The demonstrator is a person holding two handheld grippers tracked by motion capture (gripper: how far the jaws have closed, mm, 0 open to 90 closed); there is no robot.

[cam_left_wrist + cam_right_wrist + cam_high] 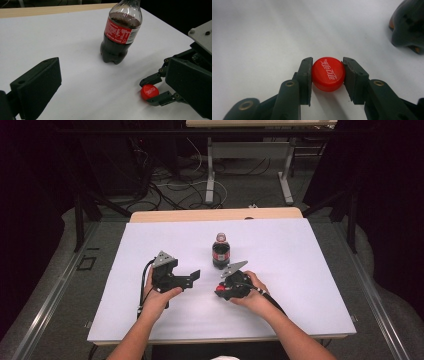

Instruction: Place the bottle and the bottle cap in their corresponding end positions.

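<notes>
A cola bottle [221, 252] with a red label stands upright on the white table top [300, 250], near its middle. No cap shows on its neck. Its red cap [328, 74] sits just above the table, and my right gripper [328, 82] is shut on it, one pad on each side. In the left gripper view the bottle [120, 37] stands ahead and the cap [149, 91] lies to the right in the right gripper [156, 91]. My left gripper [192, 279] is open and holds nothing, a little left of the bottle.
The white sheet covers a wooden table whose far edge [215, 214] shows behind the bottle. Beyond it stand table legs [210, 175] and loose cables on a dark floor. A dark rounded shape [409, 25] at the right gripper view's top right is the bottle's base.
</notes>
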